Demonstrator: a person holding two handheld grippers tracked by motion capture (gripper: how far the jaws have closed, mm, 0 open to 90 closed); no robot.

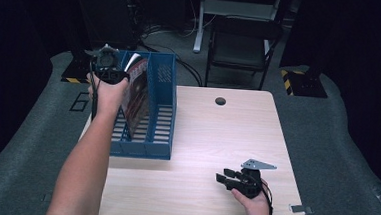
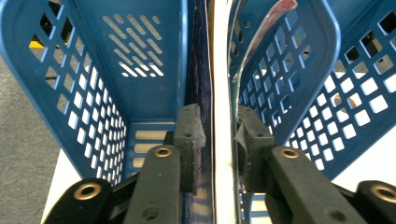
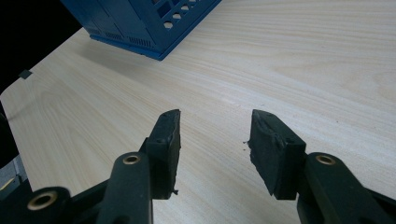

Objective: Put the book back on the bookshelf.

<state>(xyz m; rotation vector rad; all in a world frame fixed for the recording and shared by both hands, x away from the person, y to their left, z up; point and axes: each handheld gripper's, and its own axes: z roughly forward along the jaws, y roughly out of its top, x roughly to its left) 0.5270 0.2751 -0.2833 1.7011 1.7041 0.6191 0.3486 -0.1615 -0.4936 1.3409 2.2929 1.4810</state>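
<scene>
The landmark for this report is the blue perforated plastic file rack (image 1: 148,105), which stands on the left part of the light wood-grain table (image 1: 217,134), its dividers running from the person's side toward the far edge.

The left gripper (image 1: 111,75) is held over the far left end of the rack, the person's left forearm reaching up along the rack's left side. In the left gripper view (image 2: 218,133) its two black jaws point down into the rack and straddle the top edge of a thin book with a dark purple cover and white page edge (image 2: 219,84). The left pad lies against the purple cover; a narrow gap shows between the right pad and the white edge, so the jaws stand slightly spread with the book between them, not pinching it. The book stands upright in the rack, right beside a blue divider wall. In the high view a red-and-white printed cover (image 1: 137,91) shows leaning inside the rack's left compartment.

The right gripper (image 1: 231,179) rests low over the table, well to the right of the rack and nearer the person. In the right gripper view (image 3: 215,140) its black padded jaws are spread apart with only bare tabletop between them; a corner of the rack lies ahead, at that view's upper left.
</scene>
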